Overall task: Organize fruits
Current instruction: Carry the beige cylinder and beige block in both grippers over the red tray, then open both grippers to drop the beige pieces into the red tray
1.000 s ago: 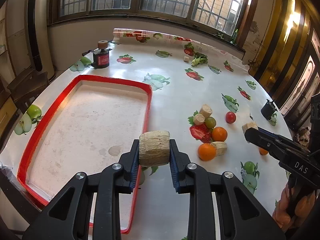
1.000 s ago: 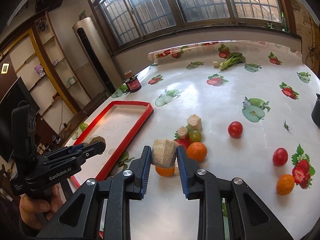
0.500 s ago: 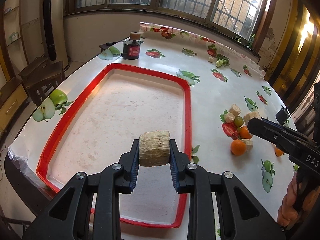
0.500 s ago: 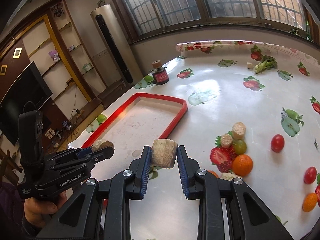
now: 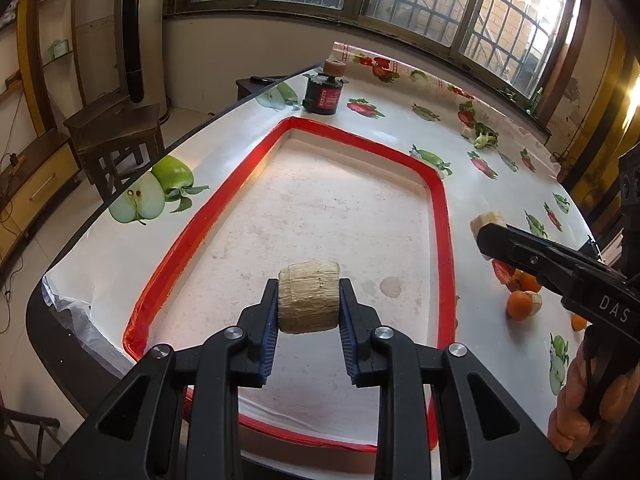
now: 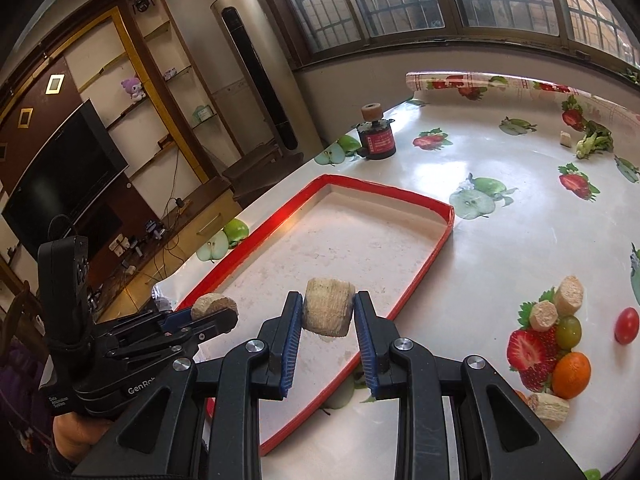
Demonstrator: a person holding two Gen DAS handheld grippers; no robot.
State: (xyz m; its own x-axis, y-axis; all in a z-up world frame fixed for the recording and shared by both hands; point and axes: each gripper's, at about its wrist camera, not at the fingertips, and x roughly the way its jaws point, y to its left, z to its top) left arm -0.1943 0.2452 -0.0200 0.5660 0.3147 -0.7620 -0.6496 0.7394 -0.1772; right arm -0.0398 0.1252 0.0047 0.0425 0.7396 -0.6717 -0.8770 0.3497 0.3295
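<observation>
Both grippers are in the carrying step, each bringing a piece to the red tray (image 5: 440,216). The left gripper (image 5: 308,300) is clenched on a beige ridged chunk (image 5: 309,297), which hangs over the near part of the tray's floor, above it and not touching. The right gripper (image 6: 329,314) grasps a second beige chunk (image 6: 329,312) in the same way; in its own view that piece sits over the tray's near right rim, about at the edge rather than well inside. The tray itself holds nothing.

The rest of the fruit lies on the tablecloth to the right of the tray: an orange (image 6: 571,374), a green grape (image 6: 569,332), a red tomato (image 6: 626,325) and more beige chunks (image 6: 543,315), clustered near one another.

The next move probably calls for lowering each piece to the tray floor before letting go. The right gripper likely needs to come further inside the rim first, or its chunk may land on the edge and roll off.
</observation>
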